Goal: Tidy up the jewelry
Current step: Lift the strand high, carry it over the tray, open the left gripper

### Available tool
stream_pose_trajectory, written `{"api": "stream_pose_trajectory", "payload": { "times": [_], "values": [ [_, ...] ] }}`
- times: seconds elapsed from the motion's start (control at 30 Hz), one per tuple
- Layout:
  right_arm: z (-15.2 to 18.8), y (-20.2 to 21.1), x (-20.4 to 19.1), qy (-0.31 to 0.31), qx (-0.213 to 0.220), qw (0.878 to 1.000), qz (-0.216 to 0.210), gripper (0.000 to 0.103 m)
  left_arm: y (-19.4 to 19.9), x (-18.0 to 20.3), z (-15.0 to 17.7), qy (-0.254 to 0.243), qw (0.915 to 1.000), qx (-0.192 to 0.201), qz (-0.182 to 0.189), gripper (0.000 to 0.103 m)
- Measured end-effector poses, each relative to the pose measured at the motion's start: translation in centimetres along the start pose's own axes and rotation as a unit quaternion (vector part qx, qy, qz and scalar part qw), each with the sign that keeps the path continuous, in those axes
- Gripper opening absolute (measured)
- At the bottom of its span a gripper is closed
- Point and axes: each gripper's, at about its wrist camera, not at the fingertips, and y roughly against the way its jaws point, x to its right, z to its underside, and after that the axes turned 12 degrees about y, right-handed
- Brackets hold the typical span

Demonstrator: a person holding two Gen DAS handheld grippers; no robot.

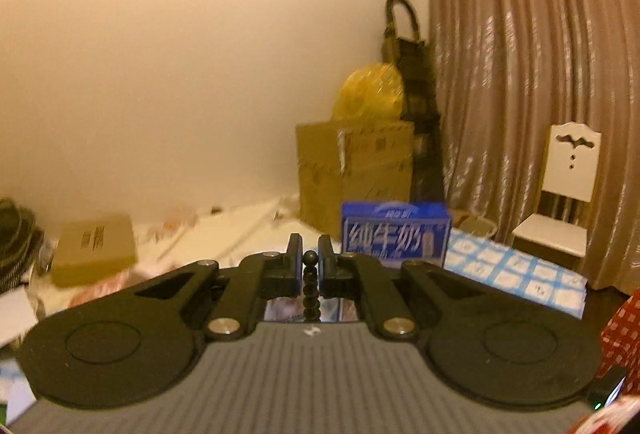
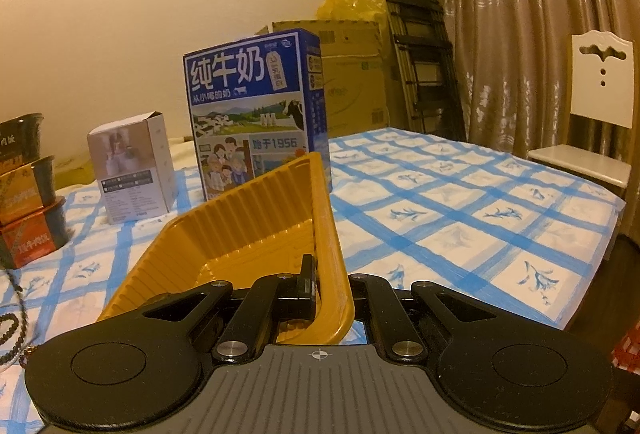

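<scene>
A dark beaded strand (image 1: 310, 280) is clamped between the nearly closed fingers of the left gripper (image 1: 310, 258), raised clear of the table. The yellow ribbed tray (image 2: 256, 226) is gripped by its right wall in the right gripper (image 2: 326, 286) and tilted above the blue-checked cloth (image 2: 460, 218). The transfer step appears to be in hand – the strand is to be brought over the tray, then released (more beads (image 2: 10, 326) lie at the left edge).

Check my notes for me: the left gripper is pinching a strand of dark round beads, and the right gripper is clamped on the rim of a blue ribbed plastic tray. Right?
One slip: the ribbed plastic tray is yellow-orange, not blue, as the right wrist view shows. The rest holds: the right gripper is clamped on its rim, and the left gripper pinches the strand of dark round beads.
</scene>
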Motion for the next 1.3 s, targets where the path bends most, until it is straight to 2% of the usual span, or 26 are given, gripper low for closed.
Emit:
{"api": "stream_pose_trajectory", "payload": {
  "times": [0.13, 0.3, 0.5, 0.7, 0.87, 1.0, 1.1, 1.3],
  "values": [
    [-0.1, -0.1, -0.1, 0.001, 0.001, 1.000, -0.002, 0.005, 0.7, 2.1, -2.1, -0.016, 0.9994, 0.022, 0.023, 0.006],
    [-0.5, -0.1, -0.5, 0.007, 0.005, 1.000, -0.004, 0.005, 0.6, 4.4, -2.9, -0.013, 0.9975, 0.036, 0.059, 0.006],
    [-0.6, -0.2, -0.7, 0.009, 0.006, 1.000, -0.006, 0.006, -1.4, 7.5, -3.7, 0.016, 0.9919, 0.047, 0.117, 0.006],
    [-0.7, -0.2, -0.8, 0.008, 0.006, 1.000, -0.007, 0.006, -4.5, 10.9, -3.9, 0.048, 0.9832, 0.040, 0.172, 0.006],
    [-0.7, -0.2, -0.7, 0.006, 0.006, 1.000, -0.009, 0.006, -7.4, 12.6, -2.0, 0.077, 0.9778, 0.005, 0.195, 0.006],
    [-0.7, -0.2, -0.7, 0.005, 0.006, 1.000, -0.009, 0.006, -10.3, 13.2, 1.0, 0.094, 0.9749, -0.052, 0.195, 0.006],
    [-0.7, -0.2, -0.7, 0.006, 0.006, 1.000, -0.009, 0.006, -12.5, 13.4, 4.6, 0.095, 0.9731, -0.101, 0.184, 0.006],
    [-0.7, -0.3, -0.8, 0.006, 0.005, 1.000, -0.010, 0.006, -16.7, 12.6, 12.5, 0.117, 0.9587, -0.204, 0.161, 0.006]
  ]
}}
